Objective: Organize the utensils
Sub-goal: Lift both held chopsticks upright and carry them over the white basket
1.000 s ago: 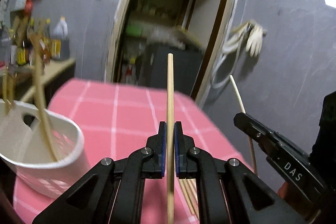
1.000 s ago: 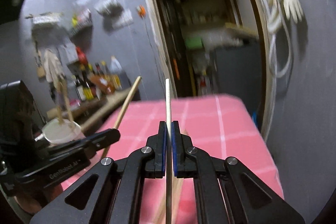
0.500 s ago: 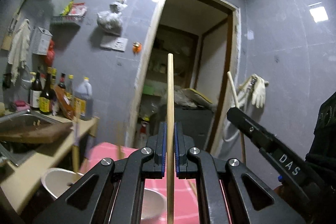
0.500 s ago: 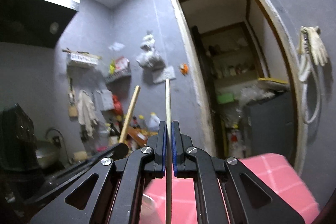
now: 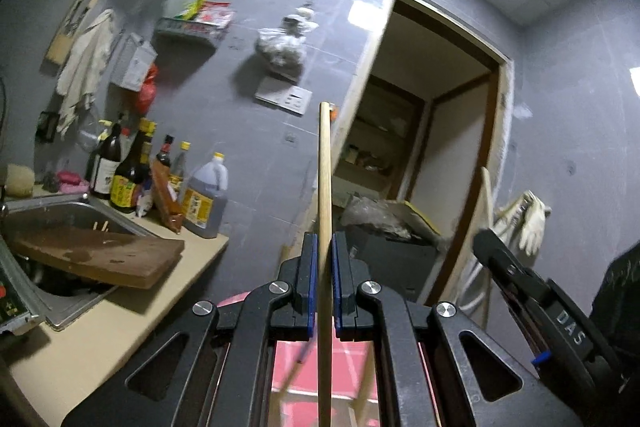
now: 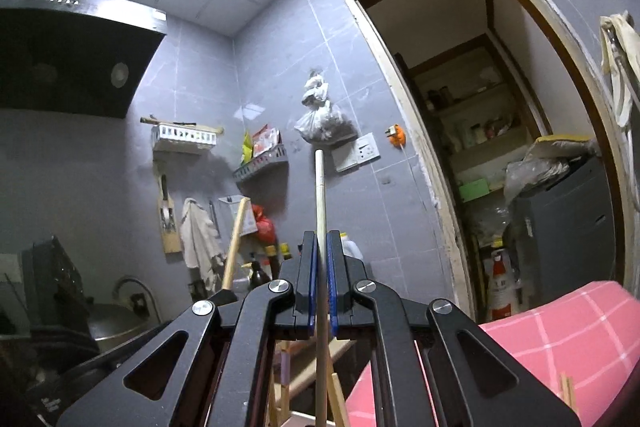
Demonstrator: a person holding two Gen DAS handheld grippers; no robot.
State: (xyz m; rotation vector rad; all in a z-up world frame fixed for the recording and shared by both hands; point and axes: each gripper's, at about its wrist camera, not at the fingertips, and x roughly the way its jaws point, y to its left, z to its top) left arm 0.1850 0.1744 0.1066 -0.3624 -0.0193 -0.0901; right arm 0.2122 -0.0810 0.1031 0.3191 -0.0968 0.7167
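Note:
My left gripper (image 5: 324, 247) is shut on a pale wooden chopstick (image 5: 325, 179) that stands upright between its blue pads. In the right wrist view my right gripper (image 6: 320, 243) is shut on a second, thinner chopstick (image 6: 319, 187), also upright. Each view shows the other gripper: the right one (image 5: 520, 279) with its chopstick (image 5: 487, 195) at the right edge, the left one's chopstick (image 6: 236, 239) at lower left. Both grippers point out over the pink checked tablecloth (image 6: 560, 339) toward the grey wall. The white utensil holder is out of view.
A counter (image 5: 120, 319) at left carries a steel sink (image 5: 60, 223) with a wooden cutting board (image 5: 100, 259) across it and several sauce bottles (image 5: 132, 171). A doorway (image 6: 500, 147) opens ahead on the right. A range hood (image 6: 68, 59) hangs at upper left.
Both grippers have risen and tilted up, each still gripping its chopstick. The tablecloth and white holder have dropped out of the left wrist view; wall, counter and ceiling now fill both views.

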